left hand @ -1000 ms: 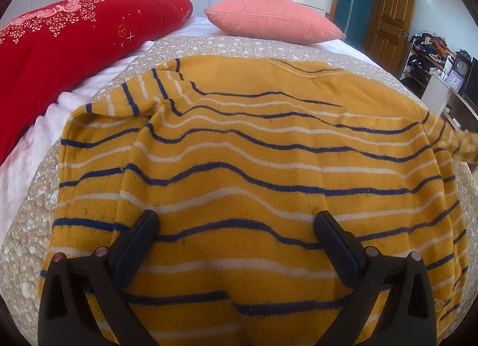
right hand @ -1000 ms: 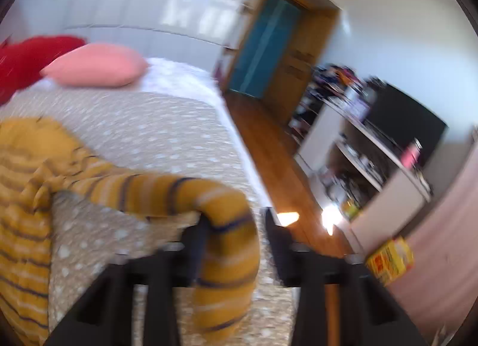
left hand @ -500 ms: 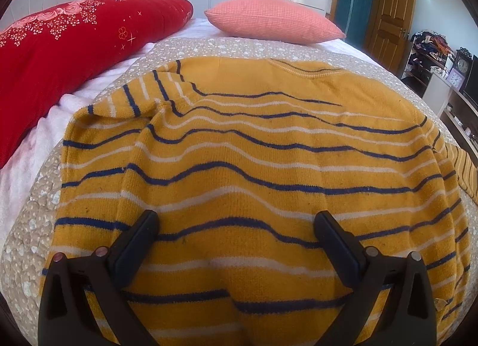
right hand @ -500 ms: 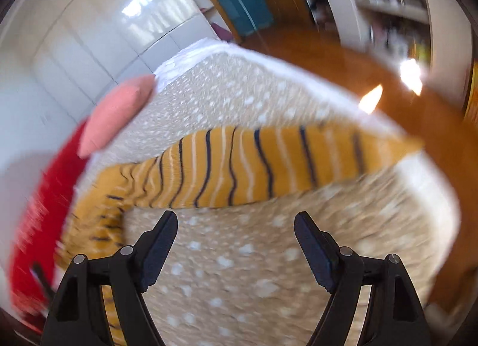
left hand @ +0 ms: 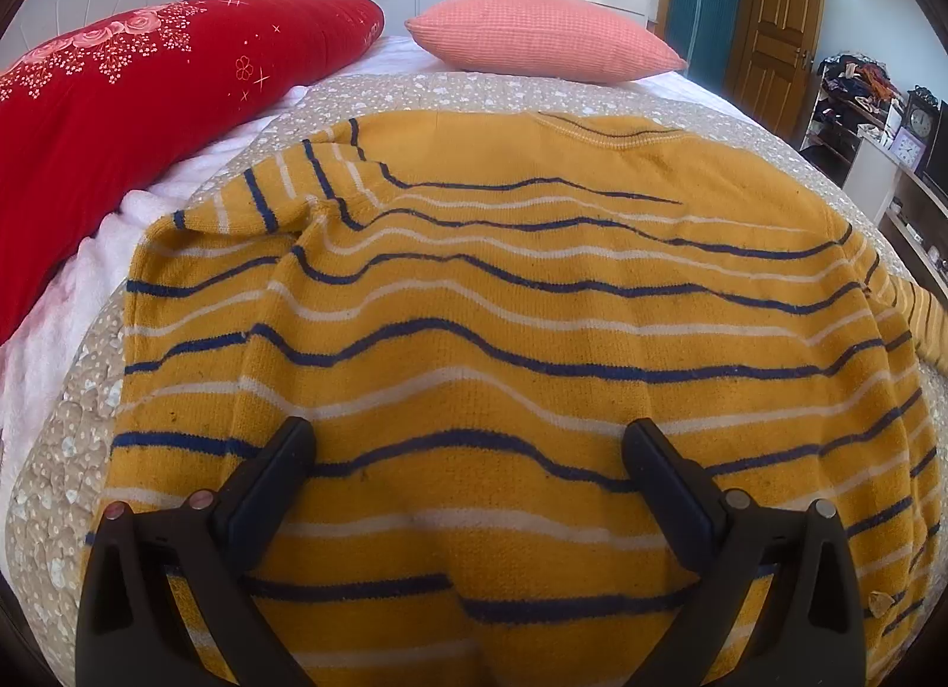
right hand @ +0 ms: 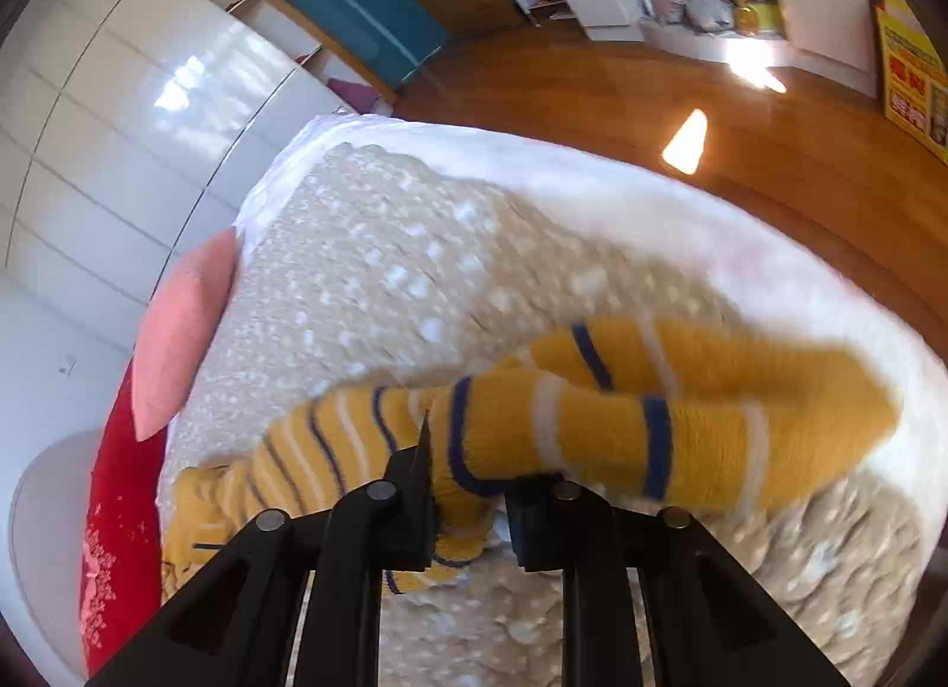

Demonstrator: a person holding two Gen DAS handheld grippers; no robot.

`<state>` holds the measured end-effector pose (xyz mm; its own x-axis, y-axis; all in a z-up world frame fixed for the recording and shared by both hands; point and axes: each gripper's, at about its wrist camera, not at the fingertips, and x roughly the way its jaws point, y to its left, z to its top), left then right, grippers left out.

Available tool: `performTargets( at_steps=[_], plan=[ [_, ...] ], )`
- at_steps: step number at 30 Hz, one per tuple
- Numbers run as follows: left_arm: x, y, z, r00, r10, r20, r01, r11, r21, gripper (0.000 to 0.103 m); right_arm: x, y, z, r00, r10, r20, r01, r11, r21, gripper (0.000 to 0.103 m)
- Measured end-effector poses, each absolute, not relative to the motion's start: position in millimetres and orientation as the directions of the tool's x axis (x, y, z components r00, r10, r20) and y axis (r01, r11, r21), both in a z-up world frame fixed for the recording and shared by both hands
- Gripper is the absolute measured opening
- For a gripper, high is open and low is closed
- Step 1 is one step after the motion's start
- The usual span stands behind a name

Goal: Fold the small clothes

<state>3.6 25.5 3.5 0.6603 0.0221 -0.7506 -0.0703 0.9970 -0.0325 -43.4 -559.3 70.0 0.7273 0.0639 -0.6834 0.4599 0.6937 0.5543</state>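
Note:
A yellow sweater [left hand: 533, 302] with navy and white stripes lies flat on the bed, its left sleeve folded over the body. My left gripper [left hand: 468, 450] is open and hovers over the sweater's lower part, holding nothing. In the right wrist view my right gripper [right hand: 468, 491] is shut on the sweater's right sleeve [right hand: 592, 432], which is doubled over near the bed's right edge. The sleeve's cuff end [right hand: 829, 390] trails to the right. That sleeve also shows at the right edge of the left wrist view [left hand: 924, 325].
The bed has a beige dotted cover [right hand: 385, 284]. A red pillow [left hand: 148, 94] and a pink pillow [left hand: 539, 35] lie at its head. The wooden floor [right hand: 770, 153] lies past the right bed edge, with shelves [left hand: 853, 106] and a door [left hand: 776, 17] beyond.
My right gripper let go of the sleeve, opened above it, then came down and shut on it again. My left gripper and the sweater body stayed still.

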Motion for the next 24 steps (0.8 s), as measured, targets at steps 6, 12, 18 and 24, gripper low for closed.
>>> performTargets(
  at_steps=[6, 12, 18, 24],
  plan=[
    [3.2, 26.6, 3.8, 0.667, 0.017, -0.745, -0.072, 0.996, -0.042, 0.103, -27.7, -530.7, 155.5, 0.791, -0.025, -0.612, 0.371, 0.815, 0.446, 0.014],
    [-0.2, 24.8, 12.3, 0.677, 0.012, -0.736, -0.06, 0.997, -0.039, 0.103, 24.3, -402.9, 175.1, 0.768, 0.097, -0.633, 0.149, 0.934, 0.325, 0.014],
    [-47.1, 49.4, 83.3, 0.852, -0.107, -0.512, -0.004, 0.977, -0.211, 0.103, 80.8, -233.1, 151.1, 0.631, 0.29, -0.719, -0.126, 0.953, 0.274, 0.014],
    [-74.9, 116.1, 99.0, 0.926, 0.033, -0.377, -0.128, 0.965, -0.23, 0.103, 114.7, -99.2, 83.1, 0.46, 0.362, -0.811, -0.286, 0.925, 0.25, 0.018]
  ],
)
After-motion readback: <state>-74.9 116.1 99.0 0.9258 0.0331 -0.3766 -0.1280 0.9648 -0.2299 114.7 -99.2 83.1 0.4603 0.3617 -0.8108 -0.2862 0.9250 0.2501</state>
